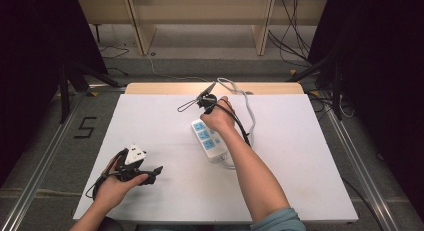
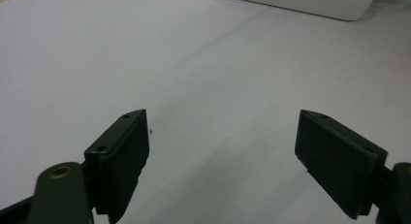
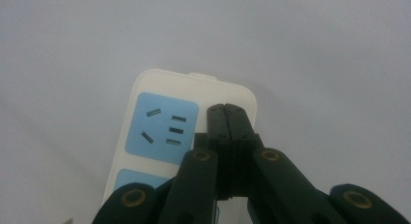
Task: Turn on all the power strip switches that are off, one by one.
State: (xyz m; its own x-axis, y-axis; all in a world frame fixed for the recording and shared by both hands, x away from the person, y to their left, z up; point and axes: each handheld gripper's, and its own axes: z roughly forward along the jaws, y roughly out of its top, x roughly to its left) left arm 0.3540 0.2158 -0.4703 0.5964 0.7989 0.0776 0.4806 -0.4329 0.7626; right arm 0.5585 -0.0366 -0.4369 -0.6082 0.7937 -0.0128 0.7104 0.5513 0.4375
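A white power strip [image 1: 209, 141] with blue socket faces lies in the middle of the white table [image 1: 300, 161]. Its white cable [image 1: 248, 107] loops toward the far edge. My right gripper [image 1: 206, 102] is held over the strip's far end. In the right gripper view its jaws are pressed together, shut on nothing, and the right gripper [image 3: 230, 112] points down beside the end socket [image 3: 162, 128]. My left gripper [image 1: 150, 171] rests low at the table's near left, aimed right. In its own view the left gripper [image 2: 220, 151] is wide open over bare table, with the strip [image 2: 300, 1] far ahead.
Bare white tabletop surrounds the strip on all sides. A wooden strip [image 1: 165, 88] runs along the table's far edge. Behind it are dark cables on the floor [image 1: 295, 36] and wooden furniture legs. A "5" mark [image 1: 85, 127] is on the floor at left.
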